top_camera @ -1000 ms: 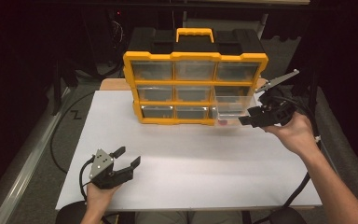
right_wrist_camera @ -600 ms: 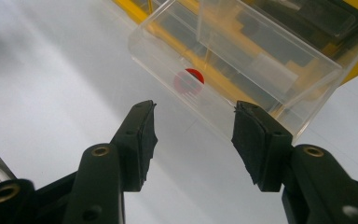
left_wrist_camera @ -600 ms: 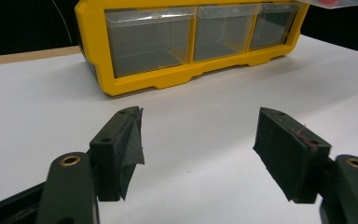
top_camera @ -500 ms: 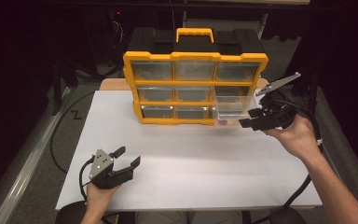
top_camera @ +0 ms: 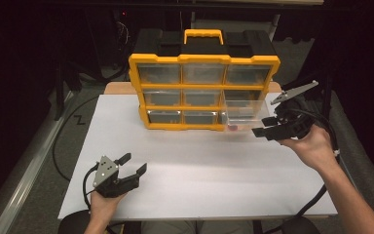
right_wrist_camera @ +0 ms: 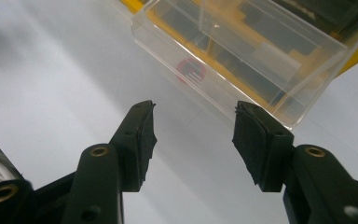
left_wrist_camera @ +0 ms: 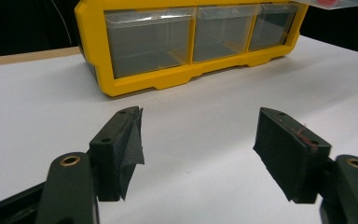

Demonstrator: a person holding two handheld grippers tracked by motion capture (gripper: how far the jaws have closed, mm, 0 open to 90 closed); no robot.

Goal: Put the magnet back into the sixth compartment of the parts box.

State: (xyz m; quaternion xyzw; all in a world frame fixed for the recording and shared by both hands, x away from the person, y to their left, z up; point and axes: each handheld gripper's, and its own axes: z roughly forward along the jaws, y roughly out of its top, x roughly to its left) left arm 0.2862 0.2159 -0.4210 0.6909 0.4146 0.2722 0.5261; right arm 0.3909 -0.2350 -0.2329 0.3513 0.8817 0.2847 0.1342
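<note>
The yellow organiser (top_camera: pixel 203 90) stands at the far edge of the white table surface (top_camera: pixel 199 180), roughly centred along it, with a black top and a yellow carry handle (top_camera: pixel 203 35). Its front holds three rows of three clear drawers. The clear drawer (top_camera: pixel 246 114) at the right end of the bottom row is pulled out toward the near side; a small red item (right_wrist_camera: pixel 192 70) lies inside it, seen through the wall. The right gripper (top_camera: pixel 268 126) sits just beside the front of this drawer, near the right edge of the surface; its jaws are spread with nothing between them, the pads clear of the drawer wall, and they have just been opening slightly. The left gripper (top_camera: pixel 132 163) rests near the near-left corner of the surface, jaws spread wide and empty, well apart from the organiser. The pad tape on its left jaw is peeling at the edge. Between the two grippers the white surface is bare, giving open room across the middle and along the near edge. A black cable (top_camera: pixel 65 141) loops on the grey floor beyond the left edge. The surroundings behind the organiser are dark. No legible brand, label or writing can be read on the organiser or the grippers.
</note>
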